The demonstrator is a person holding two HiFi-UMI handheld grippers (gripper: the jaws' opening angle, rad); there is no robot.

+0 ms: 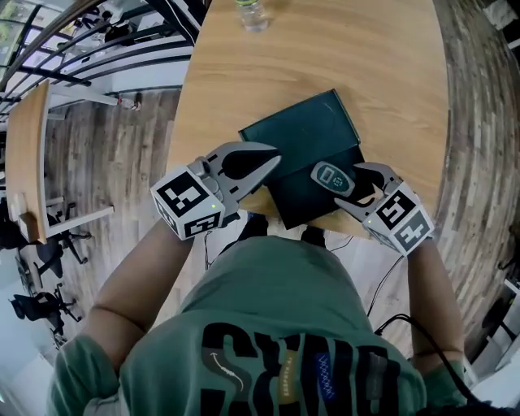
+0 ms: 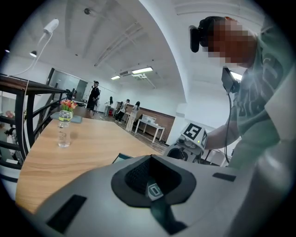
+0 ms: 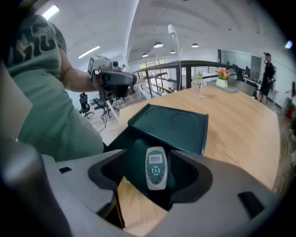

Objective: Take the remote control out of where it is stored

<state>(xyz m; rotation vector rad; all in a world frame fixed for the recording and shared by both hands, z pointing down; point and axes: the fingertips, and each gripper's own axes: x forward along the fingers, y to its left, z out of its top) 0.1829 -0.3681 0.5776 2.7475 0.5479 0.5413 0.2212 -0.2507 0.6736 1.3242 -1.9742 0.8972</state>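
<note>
A grey remote control (image 1: 331, 176) (image 3: 156, 167) with green buttons lies face up on the dark green inside of the open box (image 1: 302, 199) (image 3: 132, 157). The box's lid (image 1: 305, 130) (image 3: 171, 124) lies flat behind it on the wooden table (image 1: 366, 73). My right gripper (image 1: 348, 187) (image 3: 152, 159) points down at the remote, open, with a jaw on each side of it and a gap to each pad. My left gripper (image 1: 276, 156) (image 2: 150, 157) hovers at the box's left near corner, fingertips together. A small grey piece shows in its hollow; what it is I cannot tell.
A clear water bottle (image 1: 253, 15) (image 2: 64, 126) stands at the table's far end, with flowers (image 3: 223, 74) near it. The table's near edge runs just under both grippers. A railing (image 3: 175, 69), desks and several people fill the room behind.
</note>
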